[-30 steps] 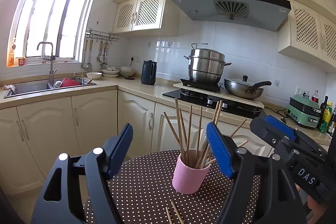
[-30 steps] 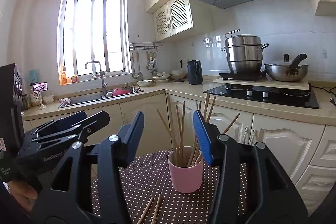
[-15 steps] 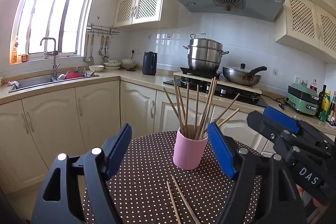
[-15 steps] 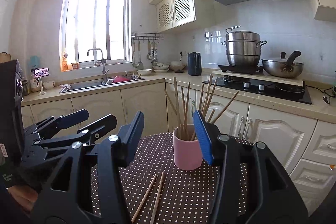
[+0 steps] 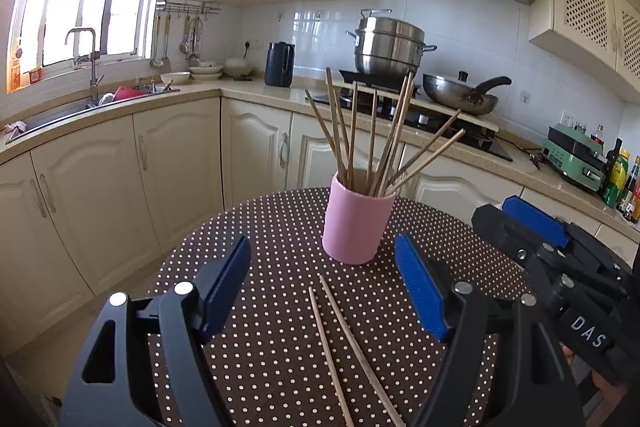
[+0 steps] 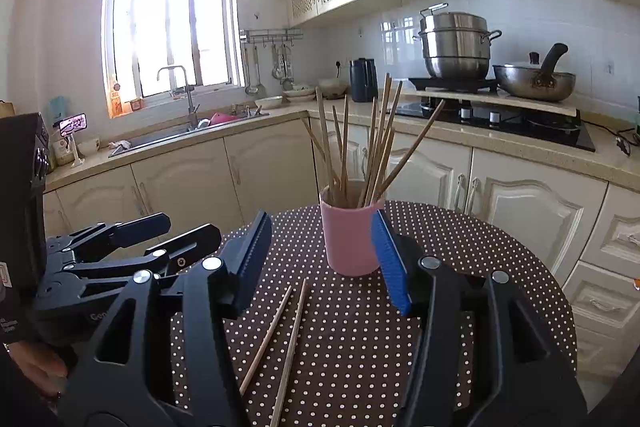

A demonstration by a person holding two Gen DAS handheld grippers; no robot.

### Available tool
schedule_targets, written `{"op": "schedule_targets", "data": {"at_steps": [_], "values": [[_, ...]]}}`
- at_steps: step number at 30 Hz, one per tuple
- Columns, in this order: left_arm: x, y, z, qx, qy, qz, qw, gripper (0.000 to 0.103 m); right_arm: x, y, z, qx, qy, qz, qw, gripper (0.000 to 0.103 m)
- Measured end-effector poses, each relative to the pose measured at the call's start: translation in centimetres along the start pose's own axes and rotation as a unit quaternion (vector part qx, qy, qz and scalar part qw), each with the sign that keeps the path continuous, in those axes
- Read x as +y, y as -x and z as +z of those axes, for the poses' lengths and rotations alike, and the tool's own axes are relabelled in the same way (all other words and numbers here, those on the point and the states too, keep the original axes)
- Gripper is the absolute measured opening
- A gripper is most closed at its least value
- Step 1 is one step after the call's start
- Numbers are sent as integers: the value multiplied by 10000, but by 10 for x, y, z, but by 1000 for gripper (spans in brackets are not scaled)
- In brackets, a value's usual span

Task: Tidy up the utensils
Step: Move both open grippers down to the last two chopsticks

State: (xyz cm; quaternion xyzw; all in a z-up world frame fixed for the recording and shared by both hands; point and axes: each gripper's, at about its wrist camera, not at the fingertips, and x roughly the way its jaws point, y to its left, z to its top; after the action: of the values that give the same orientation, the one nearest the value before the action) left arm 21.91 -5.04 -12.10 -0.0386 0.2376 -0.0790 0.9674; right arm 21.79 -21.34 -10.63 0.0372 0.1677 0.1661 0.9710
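Chopsticks mid-table, clear of edges

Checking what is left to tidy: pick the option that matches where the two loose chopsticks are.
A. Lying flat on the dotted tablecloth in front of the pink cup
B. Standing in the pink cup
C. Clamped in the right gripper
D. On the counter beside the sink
A: the two loose chopsticks lie side by side on the dotted tablecloth, on the near side of the pink cup, with nothing gripping them.
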Motion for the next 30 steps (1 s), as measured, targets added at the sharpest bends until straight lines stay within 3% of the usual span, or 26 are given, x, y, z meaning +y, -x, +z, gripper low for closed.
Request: {"op": "schedule_targets", "data": {"at_steps": [4, 8, 13, 23, 26, 30], "values": [[-1, -24, -15, 681, -57, 105, 9976, 74, -9, -12, -13, 412, -159, -74, 9990, 52], [8, -53, -36, 1457, 120, 217, 9890, 74, -18, -26, -30, 878, -319, -59, 9956, 52], [7, -73, -58, 1995, -93, 396, 9791, 73, -23, -42, -50, 1368, -440, -21, 9896, 53], [-4, -95, -77, 2352, -454, 679, 9685, 73, -28, -57, -67, 1801, -517, 64, 9823, 53], [-5, -101, -81, 2483, -424, 600, 9659, 60, -29, -59, -66, 1869, -542, 96, 9808, 53], [-8, -102, -79, 2432, -480, 574, 9671, 53, -29, -62, -66, 1971, -572, 129, 9786, 53]]}}
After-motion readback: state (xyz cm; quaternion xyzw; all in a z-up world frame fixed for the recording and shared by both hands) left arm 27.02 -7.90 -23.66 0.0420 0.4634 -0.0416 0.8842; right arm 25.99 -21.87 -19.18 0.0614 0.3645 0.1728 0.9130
